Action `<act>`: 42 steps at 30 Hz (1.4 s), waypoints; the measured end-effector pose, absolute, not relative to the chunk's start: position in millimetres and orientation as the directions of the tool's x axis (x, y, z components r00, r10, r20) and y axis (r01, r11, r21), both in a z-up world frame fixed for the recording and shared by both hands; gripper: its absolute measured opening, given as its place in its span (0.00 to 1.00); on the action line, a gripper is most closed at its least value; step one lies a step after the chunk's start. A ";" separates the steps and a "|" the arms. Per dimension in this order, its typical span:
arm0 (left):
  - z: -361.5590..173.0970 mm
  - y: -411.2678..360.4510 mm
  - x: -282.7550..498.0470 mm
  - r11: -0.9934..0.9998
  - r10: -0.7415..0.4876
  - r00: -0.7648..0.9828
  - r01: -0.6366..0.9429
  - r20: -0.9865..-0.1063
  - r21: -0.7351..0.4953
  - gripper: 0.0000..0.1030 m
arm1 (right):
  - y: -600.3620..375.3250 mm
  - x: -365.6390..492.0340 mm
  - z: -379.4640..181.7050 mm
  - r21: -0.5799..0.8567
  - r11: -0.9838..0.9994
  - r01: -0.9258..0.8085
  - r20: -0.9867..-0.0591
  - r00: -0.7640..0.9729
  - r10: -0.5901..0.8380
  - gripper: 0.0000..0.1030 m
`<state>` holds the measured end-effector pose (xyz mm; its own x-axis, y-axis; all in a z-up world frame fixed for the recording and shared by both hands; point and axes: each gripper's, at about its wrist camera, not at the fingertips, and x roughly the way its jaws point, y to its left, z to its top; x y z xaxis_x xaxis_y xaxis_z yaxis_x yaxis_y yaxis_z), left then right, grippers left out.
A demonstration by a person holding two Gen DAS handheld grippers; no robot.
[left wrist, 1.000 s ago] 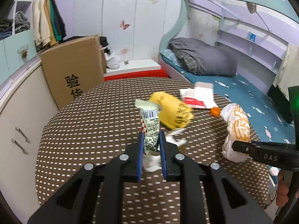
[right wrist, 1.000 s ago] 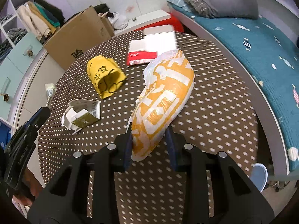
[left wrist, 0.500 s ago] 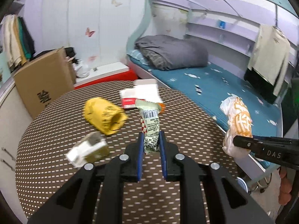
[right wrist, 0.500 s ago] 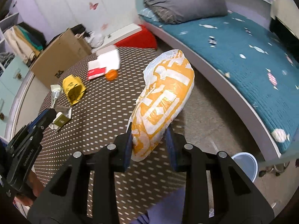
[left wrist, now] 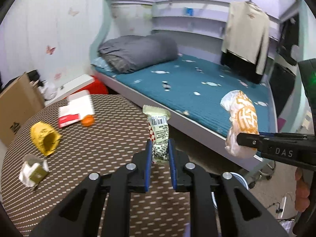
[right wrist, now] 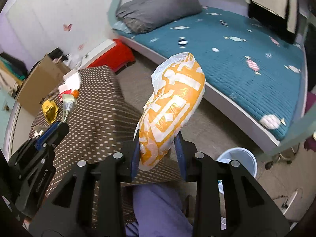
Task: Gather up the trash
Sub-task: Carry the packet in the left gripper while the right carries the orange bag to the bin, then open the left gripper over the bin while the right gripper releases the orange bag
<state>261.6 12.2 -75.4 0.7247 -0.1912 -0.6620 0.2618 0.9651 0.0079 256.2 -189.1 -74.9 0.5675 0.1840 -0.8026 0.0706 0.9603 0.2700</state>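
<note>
My left gripper (left wrist: 159,154) is shut on a pale green snack wrapper (left wrist: 158,130) with a barcode, held upright over the right edge of the brown dotted table (left wrist: 110,138). My right gripper (right wrist: 158,152) is shut on a crumpled orange-and-white plastic bag (right wrist: 171,106), held above the floor beside the table; the same bag (left wrist: 242,122) shows at the right of the left wrist view. A pale blue trash bin (right wrist: 239,161) stands on the floor just right of my right gripper. On the table lie a yellow wrapper (left wrist: 45,140), a small torn carton (left wrist: 33,172), an orange ball (left wrist: 87,120) and a red-and-white packet (left wrist: 76,110).
A bed with a teal cover (right wrist: 227,45) and grey duvet (left wrist: 138,53) runs along the far side. A cardboard box (left wrist: 15,102) and red step (right wrist: 116,55) stand left of it. A person's purple-clad leg (right wrist: 158,209) is under my right gripper. Clothes (left wrist: 246,33) hang at the right.
Both grippers have swung right, off the table's middle toward the bed side, each still gripping its item. The blue bin has come into view near the right gripper.
</note>
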 end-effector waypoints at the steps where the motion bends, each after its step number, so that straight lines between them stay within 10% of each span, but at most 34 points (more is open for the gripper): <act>1: -76.4 6.0 261.4 0.961 -0.202 0.720 0.276 -0.664 0.007 0.15 | -197.2 253.4 -75.7 0.271 0.959 0.087 -0.803 0.570 0.176 0.31; 36: -177.8 -269.7 214.6 0.671 -0.405 0.394 0.741 -0.825 0.025 0.15 | -428.3 123.2 -172.8 0.231 0.749 0.621 -0.910 0.410 -0.059 0.31; 39: -183.2 -285.1 209.9 0.659 -0.396 0.404 0.750 -0.824 0.051 0.24 | -437.9 115.6 -178.9 0.226 0.731 0.644 -0.917 0.395 -0.064 0.31; 42: -190.0 -291.4 211.4 0.672 -0.371 0.405 0.738 -0.836 0.060 0.58 | -443.3 110.7 -182.2 0.225 0.716 0.661 -0.920 0.387 -0.068 0.32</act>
<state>211.4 -291.4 -190.0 0.4052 -0.3709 -0.8356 0.7379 0.6722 0.0595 110.7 -443.3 -182.2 0.3869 -0.0682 -0.9196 0.6606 0.7163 0.2248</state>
